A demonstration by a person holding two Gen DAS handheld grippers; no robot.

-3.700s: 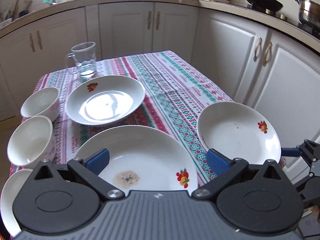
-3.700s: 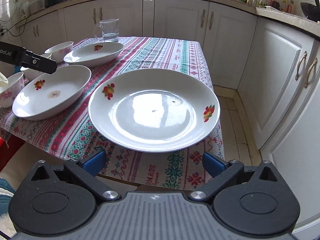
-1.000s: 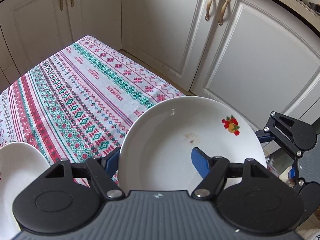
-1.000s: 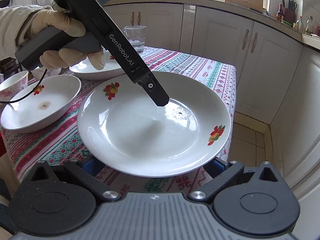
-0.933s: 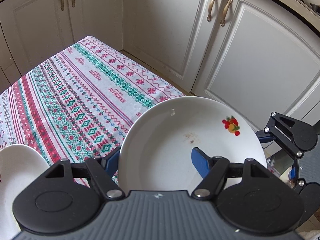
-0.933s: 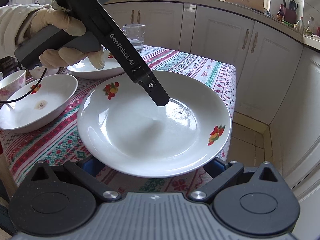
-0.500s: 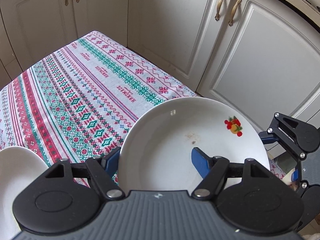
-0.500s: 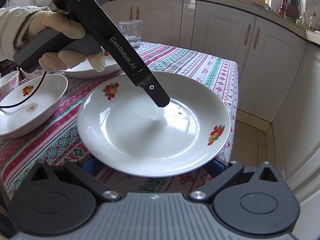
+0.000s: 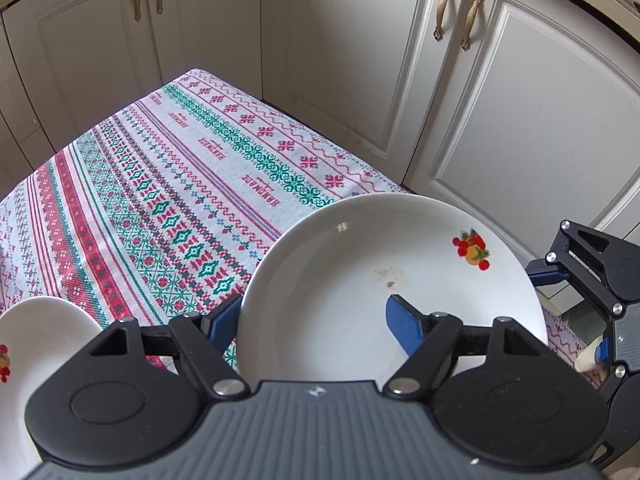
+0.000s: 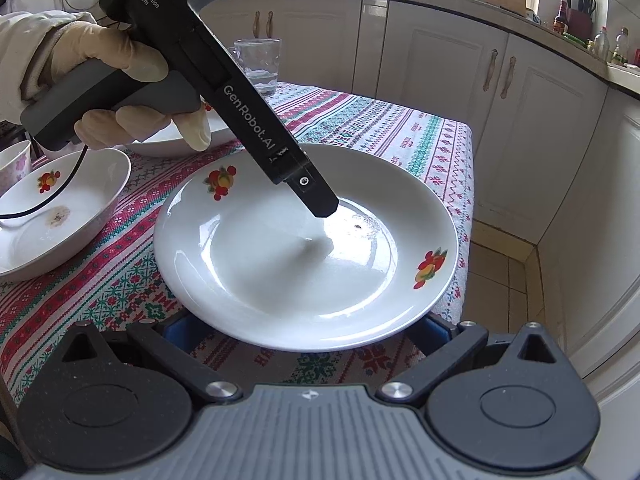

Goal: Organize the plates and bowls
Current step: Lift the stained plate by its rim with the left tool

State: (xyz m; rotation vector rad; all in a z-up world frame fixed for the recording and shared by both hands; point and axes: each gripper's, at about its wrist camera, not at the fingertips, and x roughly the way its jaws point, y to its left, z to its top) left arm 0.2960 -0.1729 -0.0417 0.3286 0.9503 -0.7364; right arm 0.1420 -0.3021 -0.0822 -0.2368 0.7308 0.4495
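Plates sit on a bench covered with a patterned tablecloth in a kitchen with cream cabinets. Compared with a second ago, the left claw has begun to loosen: its blue pads, which were clamped across the near-left rim of the white plate, are now opening, the rim still between them, one pad outside it and one over the inner slope. That plate, with fruit motifs, lies at the bench's right front corner, reaching past the front edge. From the right wrist view a gloved hand grips the left tool. The right claw is spread wide just under the plate's front rim, touching nothing. A second plate rests at the left edge, unmoved.
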